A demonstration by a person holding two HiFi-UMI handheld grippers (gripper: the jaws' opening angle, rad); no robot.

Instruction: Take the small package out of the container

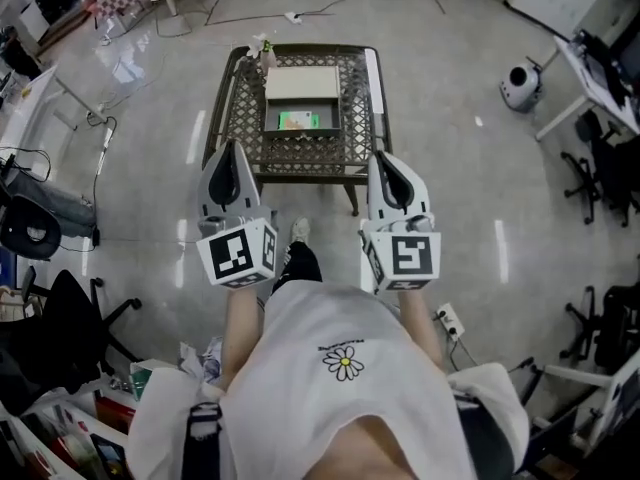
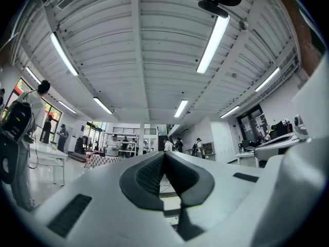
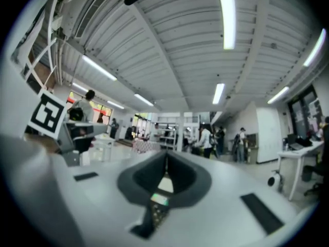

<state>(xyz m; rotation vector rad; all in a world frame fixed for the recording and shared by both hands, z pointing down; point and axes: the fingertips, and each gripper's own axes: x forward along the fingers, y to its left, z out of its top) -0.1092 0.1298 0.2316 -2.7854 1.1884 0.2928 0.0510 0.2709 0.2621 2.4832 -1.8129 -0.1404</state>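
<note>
An open cardboard box (image 1: 300, 98) stands on a low lattice-top table (image 1: 240, 108) ahead of me. Inside it lies a small green package (image 1: 297, 121). Both grippers are held up in front of the table's near edge, short of the box. My left gripper (image 1: 232, 148) has its jaws pressed together with nothing between them, as the left gripper view (image 2: 164, 154) also shows. My right gripper (image 1: 384, 158) is likewise shut and empty (image 3: 166, 157). Both gripper views look up at the ceiling and the far room, so the box is hidden there.
A small bottle (image 1: 263, 50) stands at the table's far left corner. A white round device (image 1: 520, 86) and desks with office chairs (image 1: 600, 168) stand to the right. Bags and clutter (image 1: 60, 418) lie at the lower left. People stand far off in the room (image 3: 208, 138).
</note>
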